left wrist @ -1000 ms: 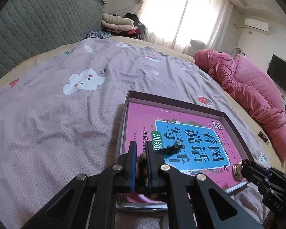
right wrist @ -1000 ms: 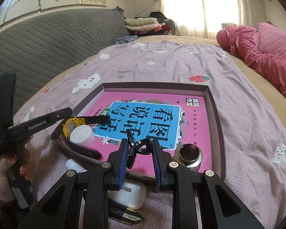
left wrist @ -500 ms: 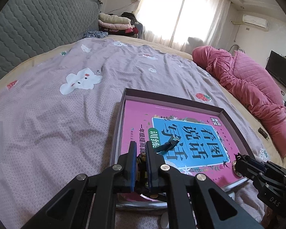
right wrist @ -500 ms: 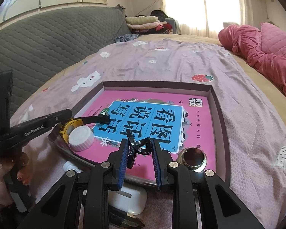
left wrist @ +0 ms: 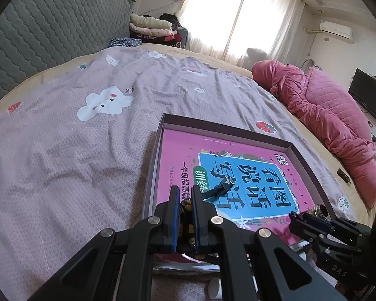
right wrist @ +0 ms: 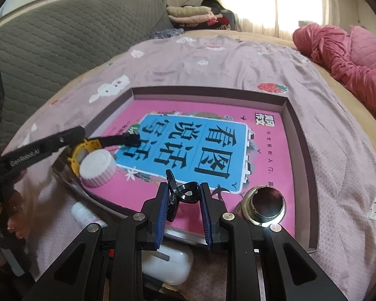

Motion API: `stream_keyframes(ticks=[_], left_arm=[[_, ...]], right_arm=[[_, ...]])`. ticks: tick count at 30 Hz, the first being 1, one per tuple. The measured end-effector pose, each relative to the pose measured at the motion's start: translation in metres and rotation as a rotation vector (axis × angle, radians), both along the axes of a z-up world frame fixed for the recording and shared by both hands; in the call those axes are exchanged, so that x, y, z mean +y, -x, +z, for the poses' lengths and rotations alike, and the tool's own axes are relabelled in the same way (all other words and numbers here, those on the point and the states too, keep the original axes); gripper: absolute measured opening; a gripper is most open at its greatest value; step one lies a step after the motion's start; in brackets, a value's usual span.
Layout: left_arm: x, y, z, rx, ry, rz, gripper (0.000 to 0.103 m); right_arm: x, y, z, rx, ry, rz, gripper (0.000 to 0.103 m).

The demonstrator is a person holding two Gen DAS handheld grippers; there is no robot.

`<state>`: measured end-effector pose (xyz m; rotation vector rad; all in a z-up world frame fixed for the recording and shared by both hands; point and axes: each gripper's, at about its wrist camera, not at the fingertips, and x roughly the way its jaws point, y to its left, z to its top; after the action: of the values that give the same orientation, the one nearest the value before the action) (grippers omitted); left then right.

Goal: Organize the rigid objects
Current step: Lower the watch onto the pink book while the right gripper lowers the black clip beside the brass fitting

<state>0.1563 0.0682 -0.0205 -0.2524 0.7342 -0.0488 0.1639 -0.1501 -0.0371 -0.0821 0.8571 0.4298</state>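
A shallow brown tray (right wrist: 298, 130) lies on the bed with a pink and blue book (right wrist: 193, 145) in it. My left gripper (left wrist: 185, 200) is shut on a yellow and black watch (right wrist: 87, 148), whose strap (left wrist: 218, 190) sticks out over the tray's near-left corner. My right gripper (right wrist: 184, 195) is shut on a black hair clip (right wrist: 185, 192) and holds it above the tray's near edge. A white jar lid (right wrist: 97, 166) and a metal cup (right wrist: 264, 205) sit in the tray.
A white earbuds case (right wrist: 166, 266) and a small white bottle (right wrist: 84, 213) lie on the purple bedsheet (left wrist: 62, 155) just in front of the tray. A pink quilt (left wrist: 325, 115) lies at the right. A grey padded headboard (right wrist: 50, 45) runs along the left.
Both grippers and the tray have risen and tilted a little; the tray's near-left corner looks lifted. The right gripper with the clip has moved closer over the tray's near edge.
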Motion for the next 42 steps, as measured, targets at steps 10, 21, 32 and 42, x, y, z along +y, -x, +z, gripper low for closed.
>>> stream_keyframes(ticks=[10, 21, 32, 42], left_arm=[[-0.003, 0.001, 0.001, 0.003, -0.007, -0.005, 0.009], [-0.004, 0.001, 0.001, 0.005, -0.025, -0.011, 0.009], [-0.004, 0.0, 0.001, 0.007, -0.027, -0.014, 0.009], [-0.003, -0.001, 0.002, 0.006, -0.02, -0.018, 0.009]], right_arm=[[-0.008, -0.003, -0.002, 0.02, 0.006, -0.036, 0.025], [-0.013, -0.006, -0.004, 0.037, 0.011, -0.048, 0.025], [-0.014, -0.007, -0.005, 0.054, -0.014, -0.06, 0.025], [-0.015, -0.003, 0.0, 0.016, -0.029, -0.066, 0.027]])
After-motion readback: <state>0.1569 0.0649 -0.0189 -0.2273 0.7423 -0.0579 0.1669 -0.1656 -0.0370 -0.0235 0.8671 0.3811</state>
